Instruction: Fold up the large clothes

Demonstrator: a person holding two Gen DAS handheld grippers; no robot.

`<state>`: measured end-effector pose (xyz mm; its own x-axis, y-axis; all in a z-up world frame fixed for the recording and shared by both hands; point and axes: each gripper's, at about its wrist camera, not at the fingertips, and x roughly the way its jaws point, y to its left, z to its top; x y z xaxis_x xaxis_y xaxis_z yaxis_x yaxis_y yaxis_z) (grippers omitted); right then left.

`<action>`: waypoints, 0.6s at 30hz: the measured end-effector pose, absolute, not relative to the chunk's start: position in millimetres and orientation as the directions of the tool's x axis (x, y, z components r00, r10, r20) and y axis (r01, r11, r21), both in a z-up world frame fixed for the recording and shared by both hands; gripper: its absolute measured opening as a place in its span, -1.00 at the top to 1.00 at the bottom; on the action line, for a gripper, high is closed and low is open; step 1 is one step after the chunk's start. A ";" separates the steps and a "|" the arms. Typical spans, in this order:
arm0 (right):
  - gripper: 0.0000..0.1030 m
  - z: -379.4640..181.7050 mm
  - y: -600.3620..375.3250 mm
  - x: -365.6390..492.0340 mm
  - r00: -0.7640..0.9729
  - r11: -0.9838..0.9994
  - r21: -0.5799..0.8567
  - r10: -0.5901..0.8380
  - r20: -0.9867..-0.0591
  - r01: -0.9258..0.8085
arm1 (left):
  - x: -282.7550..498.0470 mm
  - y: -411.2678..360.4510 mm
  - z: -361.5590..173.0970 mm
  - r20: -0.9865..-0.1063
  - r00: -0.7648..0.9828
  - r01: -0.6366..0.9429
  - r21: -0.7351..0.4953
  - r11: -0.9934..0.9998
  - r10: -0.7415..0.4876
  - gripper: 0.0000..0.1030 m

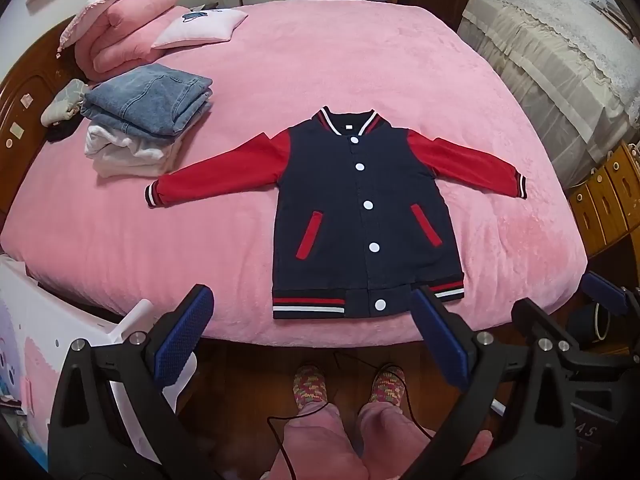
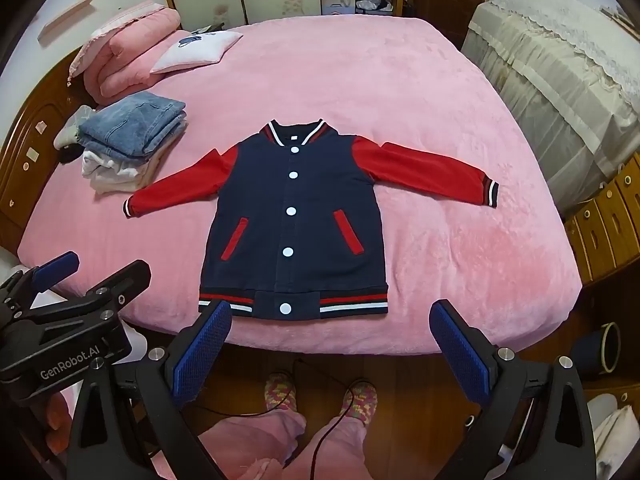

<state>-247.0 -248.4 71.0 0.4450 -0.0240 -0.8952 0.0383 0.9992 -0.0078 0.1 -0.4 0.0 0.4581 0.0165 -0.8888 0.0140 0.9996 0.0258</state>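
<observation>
A navy varsity jacket with red sleeves and white snap buttons lies flat, front up, on the pink bed; both sleeves are spread out sideways. It also shows in the right wrist view. My left gripper is open and empty, held above the bed's front edge near the jacket's striped hem. My right gripper is open and empty, just in front of the hem. The right gripper shows at the right edge of the left wrist view; the left gripper shows at the left of the right wrist view.
A stack of folded jeans on white clothes sits at the bed's left. Pink quilt and pillow lie at the head. A covered piece of furniture stands right. The person's slippered feet stand on the wooden floor.
</observation>
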 end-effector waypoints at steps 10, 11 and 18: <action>-0.95 69.2 -257.0 -241.5 0.443 1.000 -0.004 -0.014 -0.897 0.024 | 0.6 -9.5 -2.1 -0.885 0.466 -0.003 0.008 1.000 0.009 -0.89; -0.95 69.8 -257.7 -241.7 0.444 1.000 -0.005 -0.014 -0.896 0.022 | 0.6 -11.7 -2.3 -0.884 0.468 -0.004 0.006 1.000 0.008 -0.89; -0.95 71.0 -267.8 -235.0 0.445 1.000 -0.015 -0.022 -0.895 0.021 | -2.0 -18.1 5.4 -0.879 0.476 -0.016 -0.003 1.000 0.005 -0.88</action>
<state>-235.0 -267.8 71.0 0.4454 -0.0222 -0.8951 0.0207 0.9997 -0.0145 -2.0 -18.1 5.4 0.4763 0.0050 -0.8792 -0.0164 0.9999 -0.0032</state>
